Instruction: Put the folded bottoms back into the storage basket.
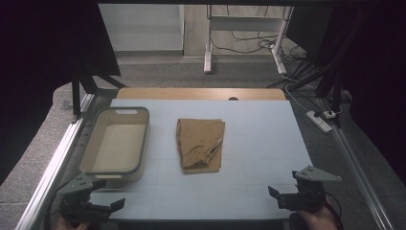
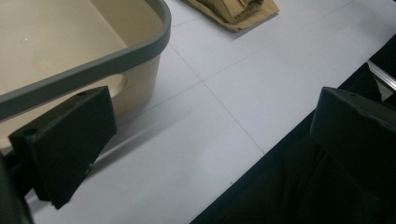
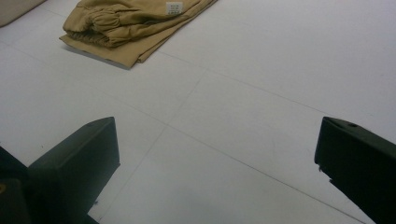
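Folded tan garment (image 1: 200,143) mid-table, beside beige bin (image 1: 97,143); left gripper (image 1: 103,207), right gripper (image 1: 280,194) jaws released, empty.

**Where things lie on the table**

The folded garment (image 1: 200,144) lies mid-table (image 1: 268,143), the basket (image 1: 116,140) just to its left (apart, not touching). The left gripper (image 1: 98,203) and right gripper (image 1: 282,195) sit at the near corners.

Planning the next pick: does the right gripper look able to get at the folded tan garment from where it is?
Probably yes. The right gripper has its jaws open, and bare white tabletop lies between it and the folded tan garment; nothing stands in the way.
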Demonstrator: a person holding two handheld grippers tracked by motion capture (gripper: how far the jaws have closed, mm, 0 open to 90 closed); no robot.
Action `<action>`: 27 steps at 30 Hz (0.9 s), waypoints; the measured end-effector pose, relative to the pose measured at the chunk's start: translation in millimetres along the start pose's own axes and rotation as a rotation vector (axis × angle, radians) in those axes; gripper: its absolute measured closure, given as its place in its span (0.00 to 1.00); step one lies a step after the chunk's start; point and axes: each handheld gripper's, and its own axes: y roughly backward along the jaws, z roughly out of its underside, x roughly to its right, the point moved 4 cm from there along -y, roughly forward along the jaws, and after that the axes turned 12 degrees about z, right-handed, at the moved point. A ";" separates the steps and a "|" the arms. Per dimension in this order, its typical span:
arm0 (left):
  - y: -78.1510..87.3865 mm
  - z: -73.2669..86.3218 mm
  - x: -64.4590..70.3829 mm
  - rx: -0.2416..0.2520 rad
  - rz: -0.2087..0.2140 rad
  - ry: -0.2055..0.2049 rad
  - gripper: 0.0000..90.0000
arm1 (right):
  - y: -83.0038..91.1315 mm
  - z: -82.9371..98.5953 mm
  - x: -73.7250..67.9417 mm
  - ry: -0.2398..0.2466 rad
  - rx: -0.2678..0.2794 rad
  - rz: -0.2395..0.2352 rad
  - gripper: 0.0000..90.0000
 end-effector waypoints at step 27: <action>-11.6 -15.7 13.3 -0.003 0.040 -0.044 0.00 | -1.2 0.3 -1.7 0.018 -0.012 -0.002 0.01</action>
